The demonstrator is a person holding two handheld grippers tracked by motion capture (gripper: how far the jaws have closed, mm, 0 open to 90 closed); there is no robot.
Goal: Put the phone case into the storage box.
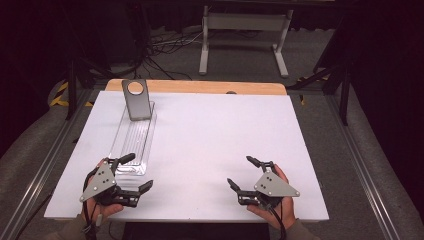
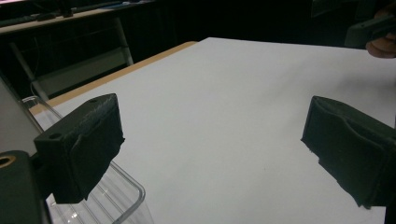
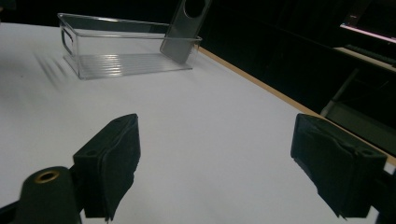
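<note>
- A flat white rectangular counter (image 1: 215, 150) with a pale wooden strip along its far edge is seen.
- A long clear plastic tray (image 1: 131, 147) is laid on its left part.
- A grey metal plate (image 1: 136, 100) with a round hole is propped in the tray's far end.

A clear plastic bin (image 1: 134, 145), long, narrow and ribbed along its floor, lies upright on the white table at about ten o'clock from centre, its length running toward twelve. A flat grey metal plate (image 1: 136, 100) with a round hole near its top leans tilted in the bin's far end.
</note>
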